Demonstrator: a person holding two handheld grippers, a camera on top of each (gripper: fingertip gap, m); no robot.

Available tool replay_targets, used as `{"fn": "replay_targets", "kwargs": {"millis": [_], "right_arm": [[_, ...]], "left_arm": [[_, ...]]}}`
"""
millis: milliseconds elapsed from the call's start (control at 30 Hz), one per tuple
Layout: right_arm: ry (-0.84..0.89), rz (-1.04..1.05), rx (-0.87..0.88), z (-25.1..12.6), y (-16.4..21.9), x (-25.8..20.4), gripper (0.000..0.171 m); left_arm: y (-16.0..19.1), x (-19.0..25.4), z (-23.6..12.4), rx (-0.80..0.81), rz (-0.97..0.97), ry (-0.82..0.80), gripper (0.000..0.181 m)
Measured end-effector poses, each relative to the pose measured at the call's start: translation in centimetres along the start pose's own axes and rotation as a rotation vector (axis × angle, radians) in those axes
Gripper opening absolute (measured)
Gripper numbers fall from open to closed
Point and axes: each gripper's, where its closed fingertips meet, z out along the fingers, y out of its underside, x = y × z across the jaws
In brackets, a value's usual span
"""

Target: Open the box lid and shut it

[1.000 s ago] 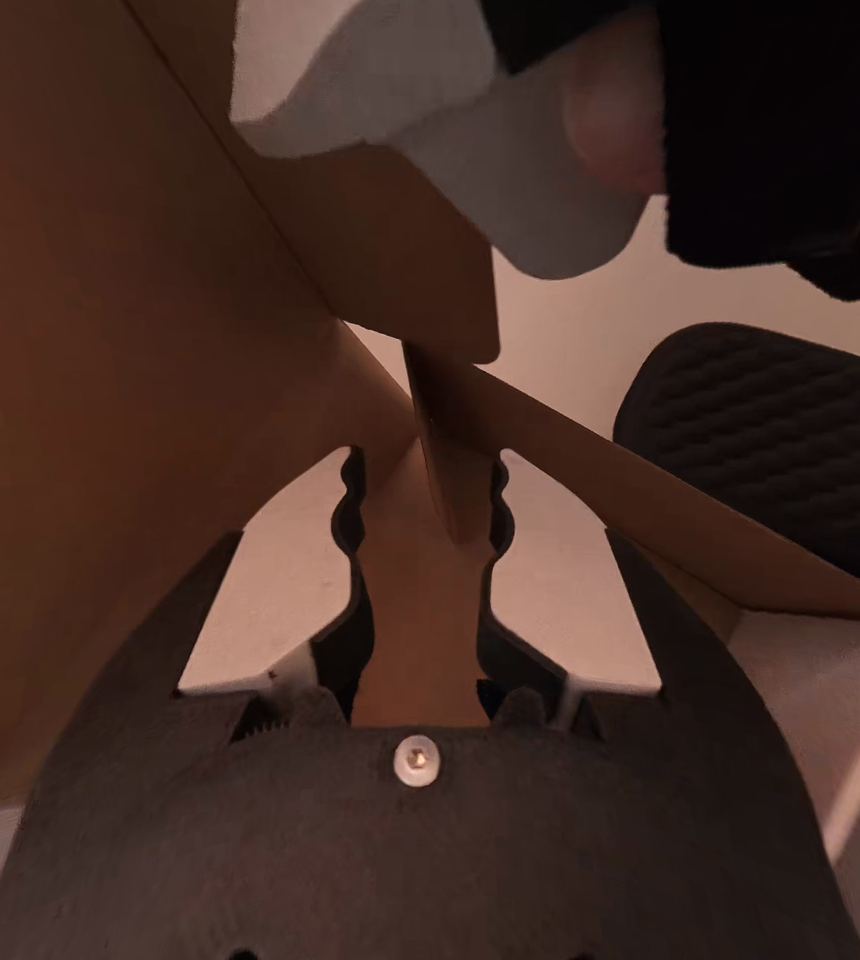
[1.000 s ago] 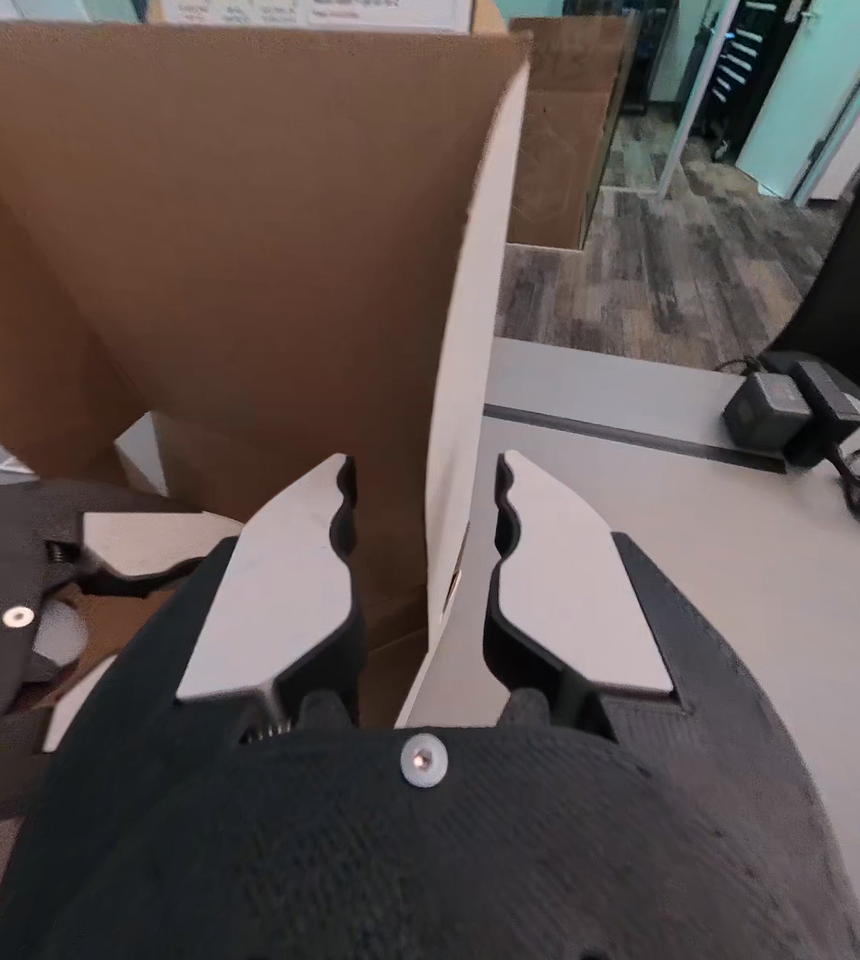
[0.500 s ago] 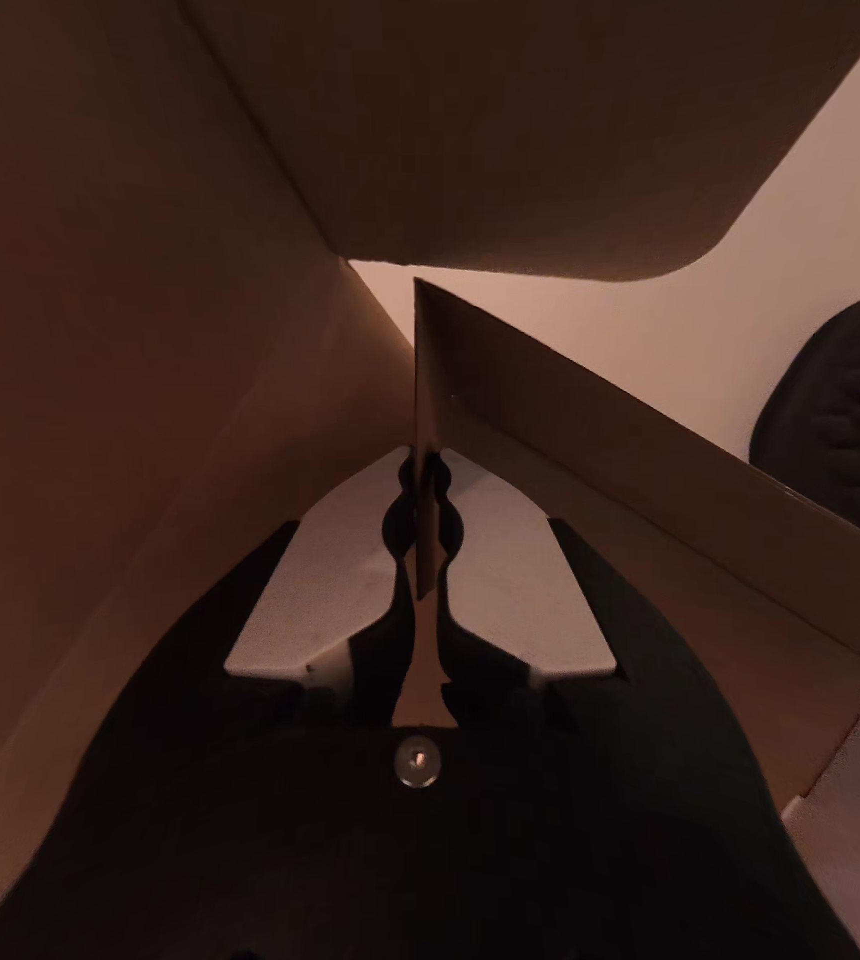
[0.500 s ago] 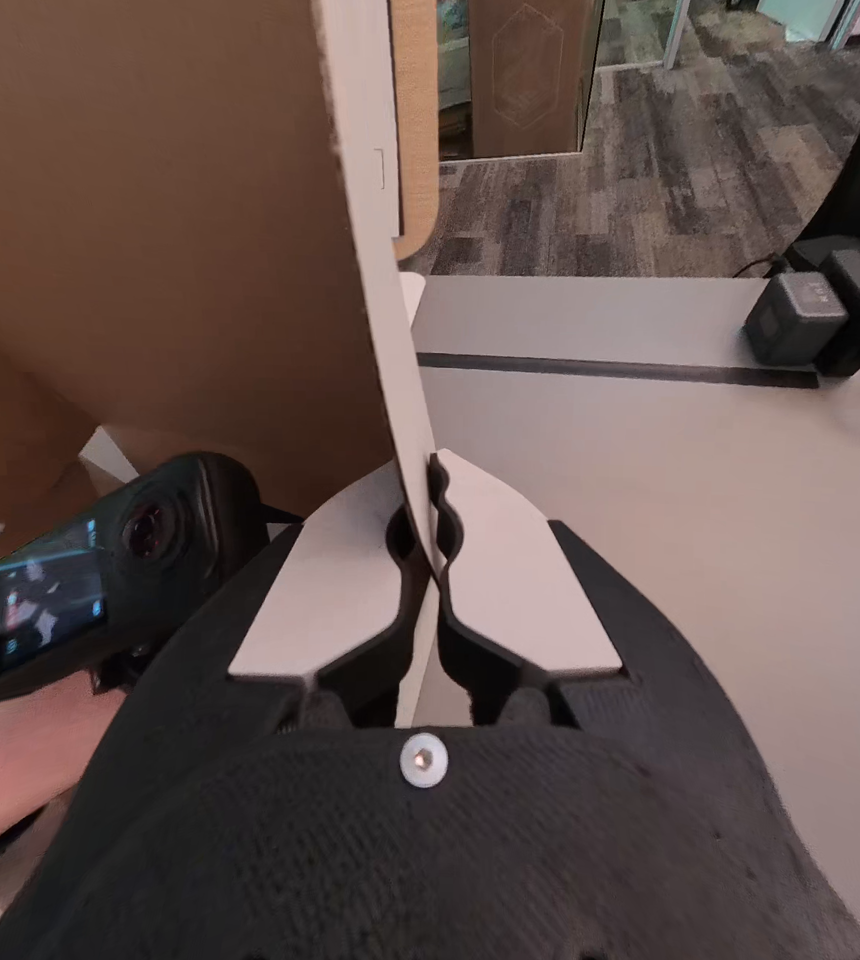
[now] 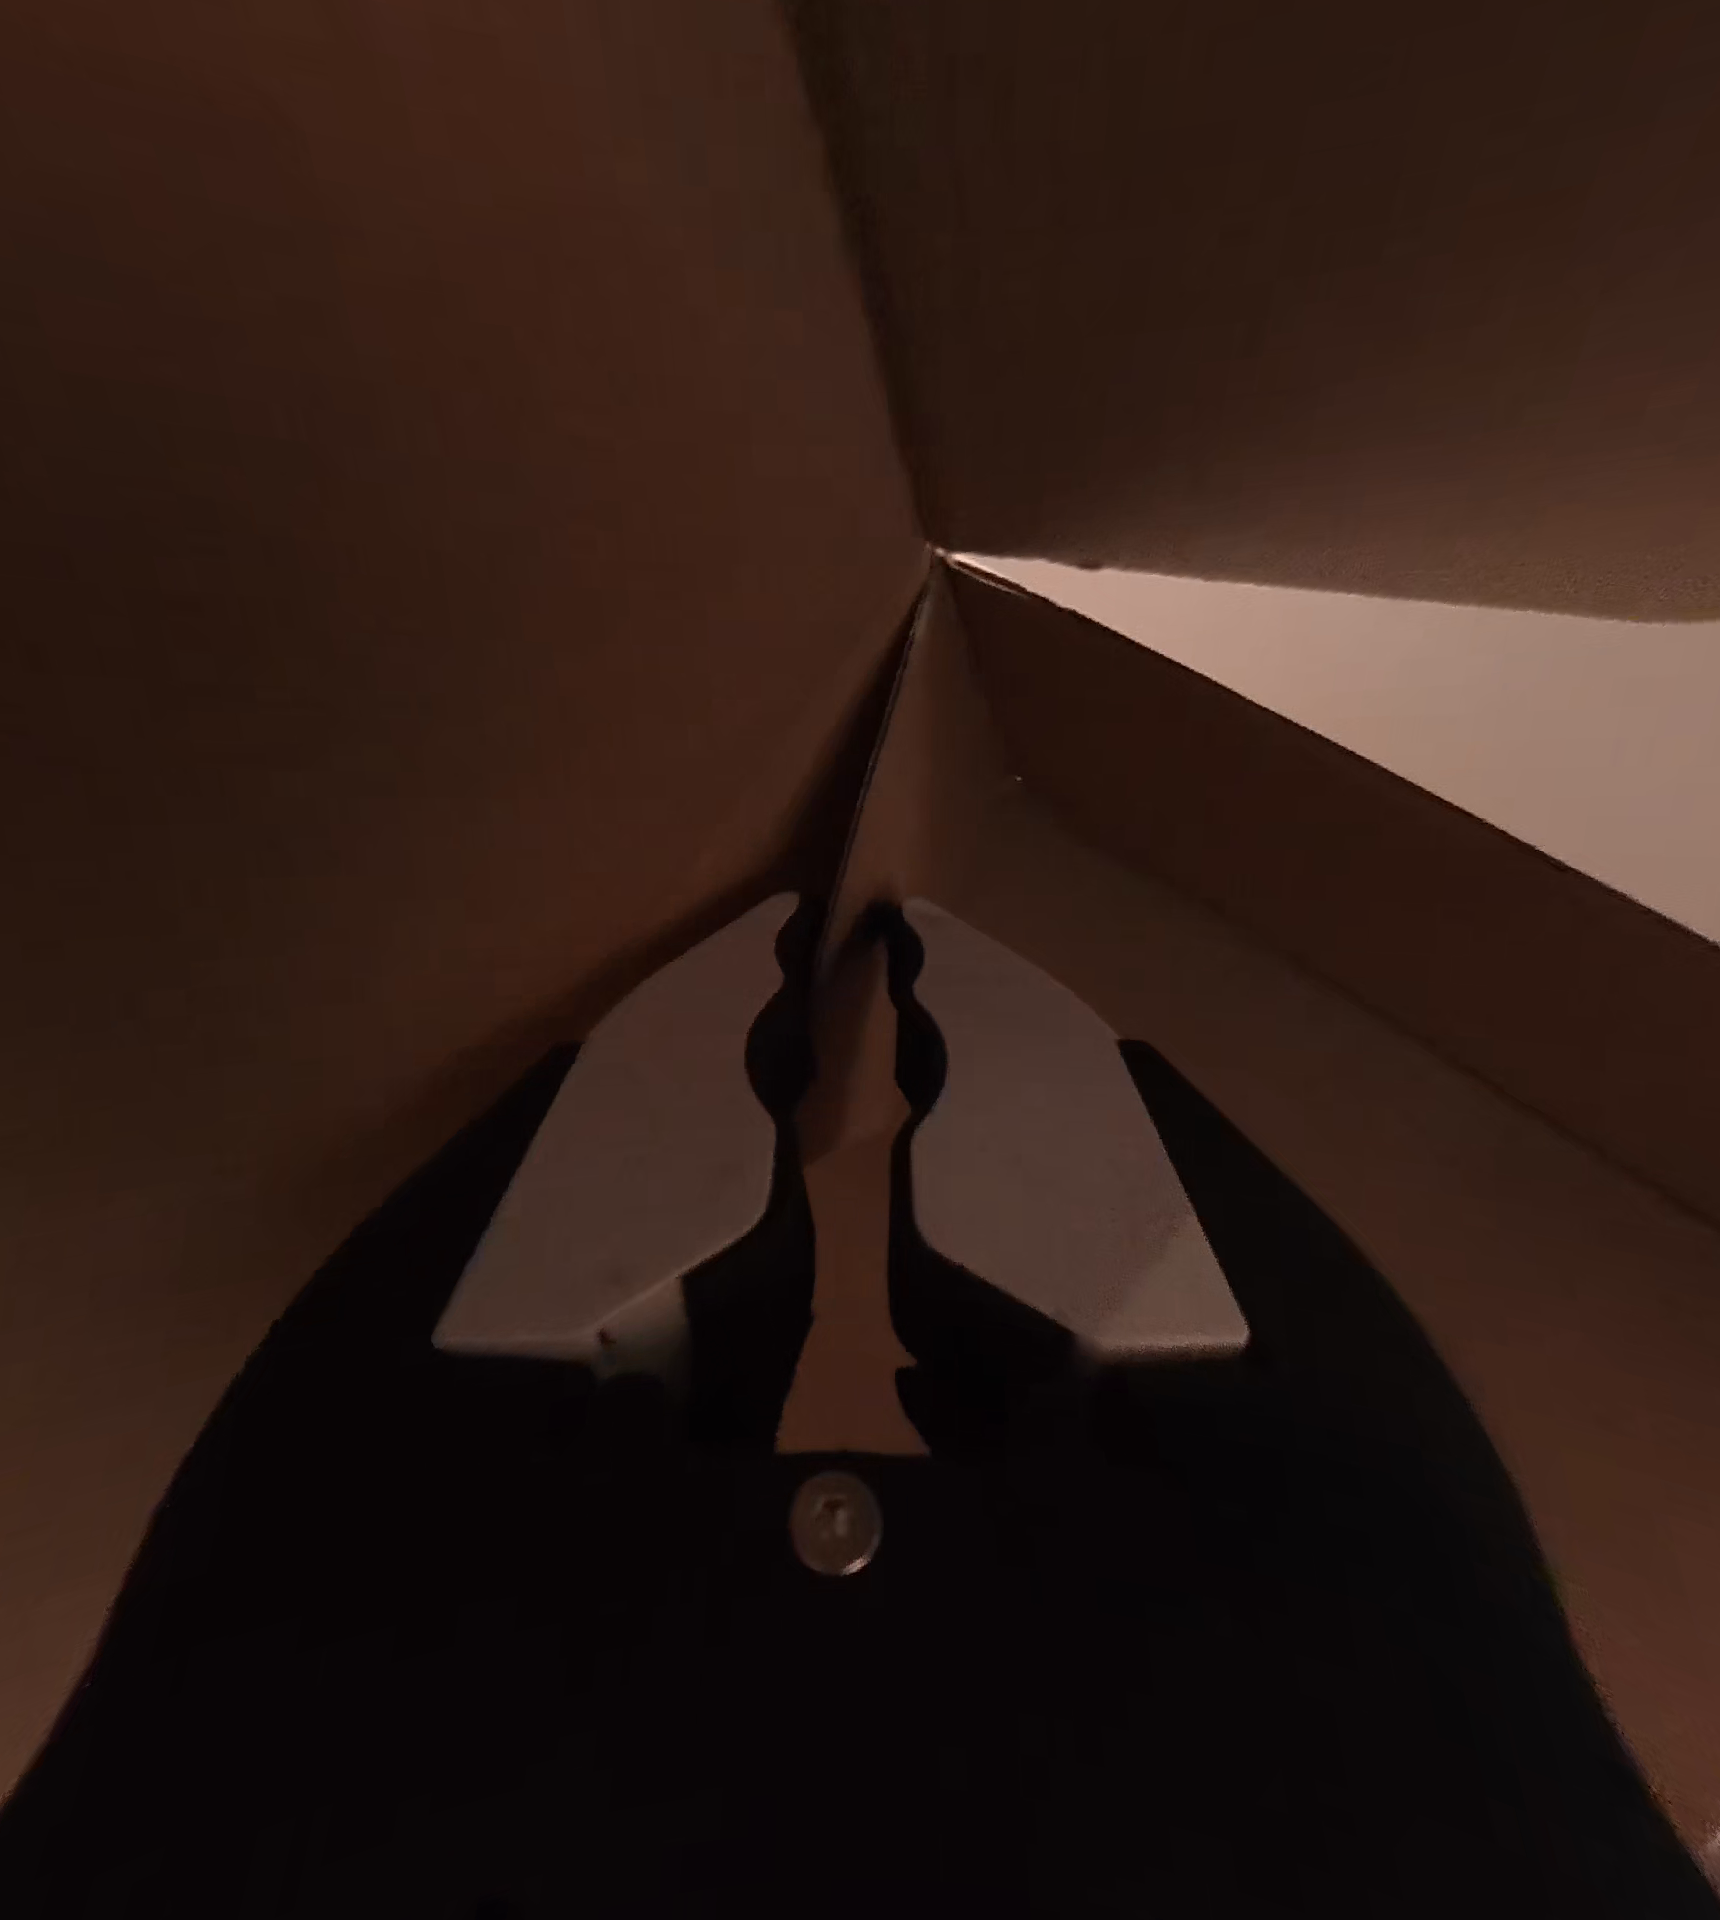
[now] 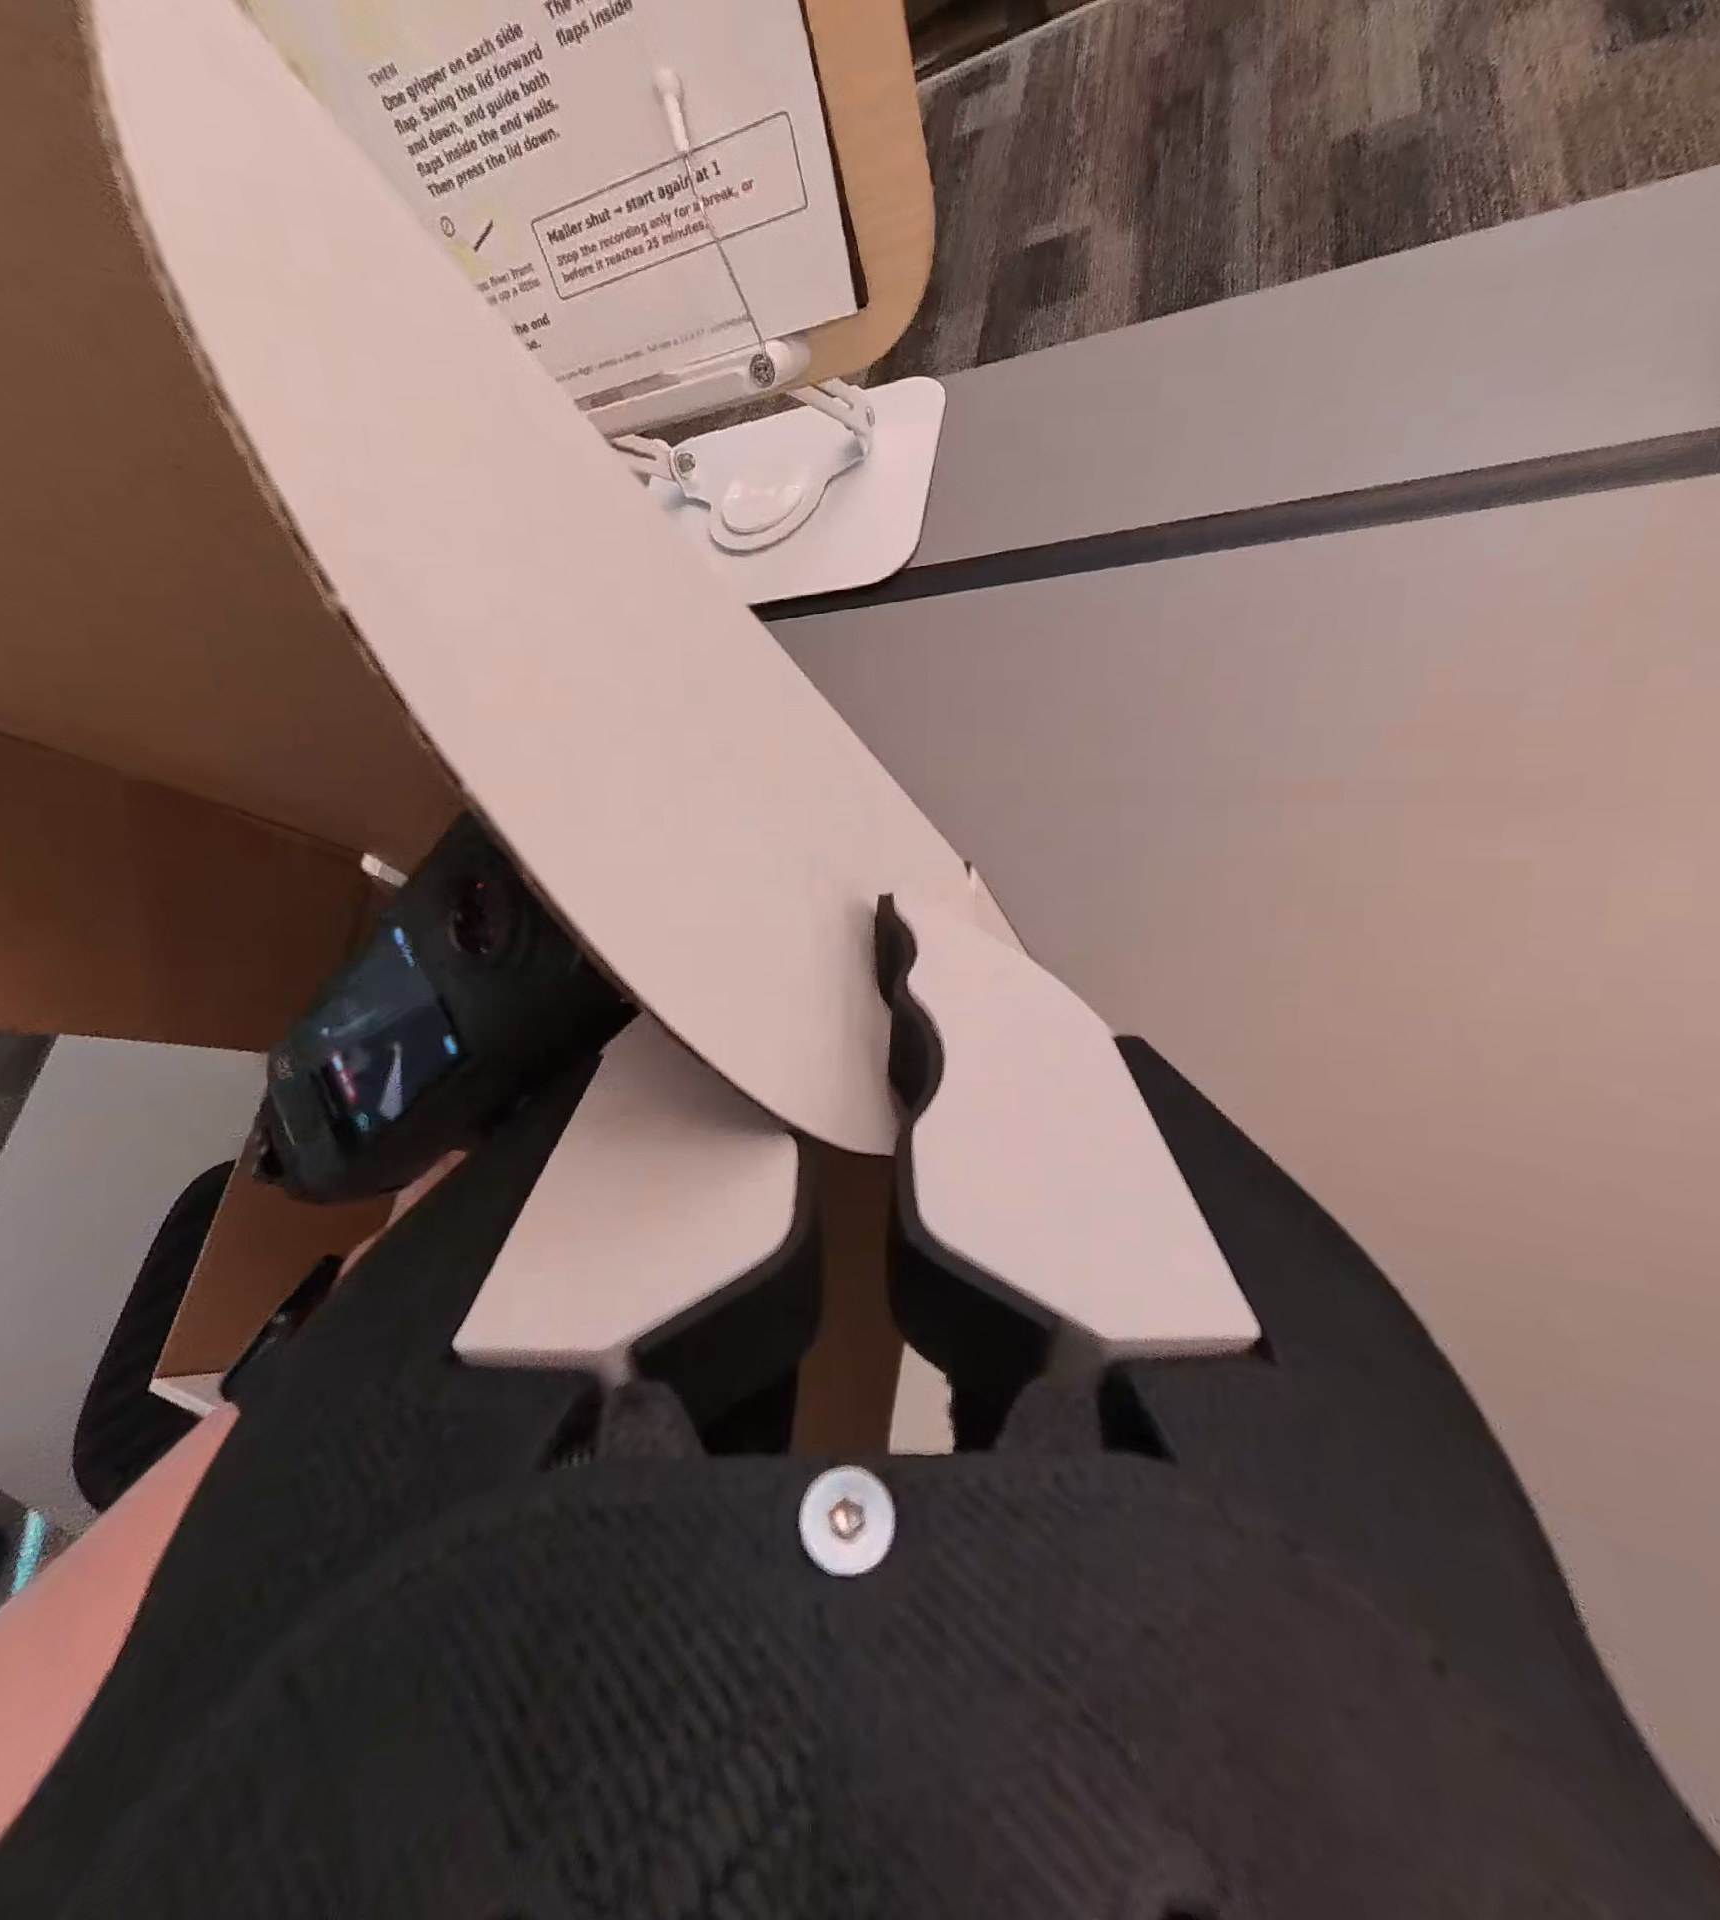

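Swinging lid (image 6: 544, 644) lower | left tool (image 5: 840, 1023), right tool (image 6: 851, 1039) both still clamping side flaps

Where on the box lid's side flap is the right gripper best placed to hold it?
On the side flap near its rounded free end, coming edge-on so one finger sits on each face. It is a thin flat sheet, and the right gripper pinches it just so.

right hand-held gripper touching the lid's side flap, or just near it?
Touching. The right wrist view shows the right hand-held gripper shut on the side flap, whose white face runs down between the jaws with no gap.
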Motion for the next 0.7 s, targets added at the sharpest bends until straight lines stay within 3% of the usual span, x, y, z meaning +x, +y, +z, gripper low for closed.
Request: {"fn": "replay_targets", "kwargs": {"millis": [33,700], "right_arm": [[0.008,0.011,-0.004,0.0,0.1,-0.1,0.007],[0.136,0.29,0.011,1.0,-0.3,-1.7,0.013]], "left_arm": [[0.0,-0.2,0.0,0.001,0.006,-0.012,0.012],[0.0,-0.7,0.5,0.046,-0.003,0.021,0.012]]}}
